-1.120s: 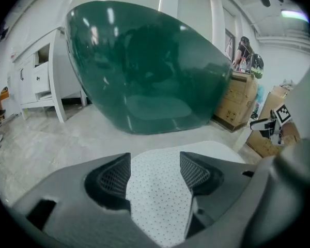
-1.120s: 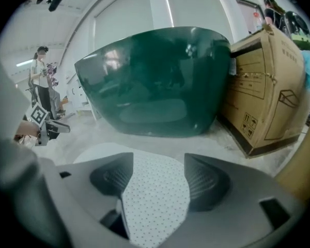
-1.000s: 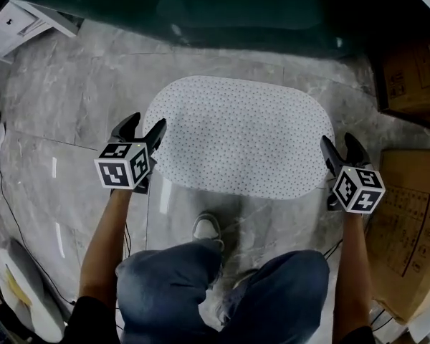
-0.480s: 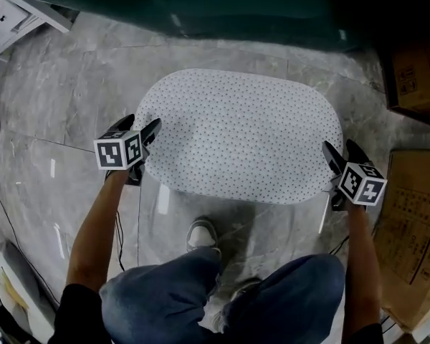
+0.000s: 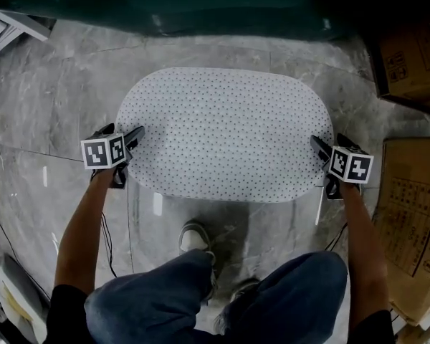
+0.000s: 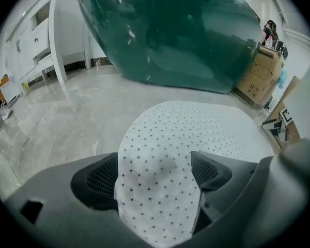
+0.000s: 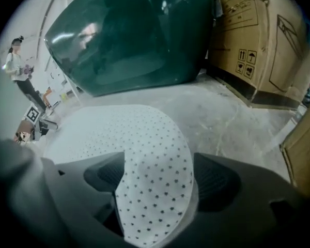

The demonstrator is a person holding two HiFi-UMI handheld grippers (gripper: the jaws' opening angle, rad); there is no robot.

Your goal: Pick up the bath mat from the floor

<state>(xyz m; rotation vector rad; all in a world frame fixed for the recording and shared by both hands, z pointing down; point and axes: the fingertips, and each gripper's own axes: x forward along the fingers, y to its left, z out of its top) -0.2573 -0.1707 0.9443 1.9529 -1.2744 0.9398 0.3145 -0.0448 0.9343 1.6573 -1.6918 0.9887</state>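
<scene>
One white bath mat (image 5: 226,131), oval and dotted in black, lies spread over the grey marbled floor (image 5: 50,99) in front of my feet, each short end curling up between a pair of jaws. My left gripper (image 5: 123,130) has the left end between its opening jaws; my right gripper (image 5: 327,143) has the right end between jaws that are likewise opening, neither pair clamped on the fabric. Beyond the mat's far edge stands a glossy dark green tub (image 5: 201,6). Cardboard boxes (image 5: 408,213) line the floor to my right, and a white cabinet (image 6: 41,50) stands off to my left.
</scene>
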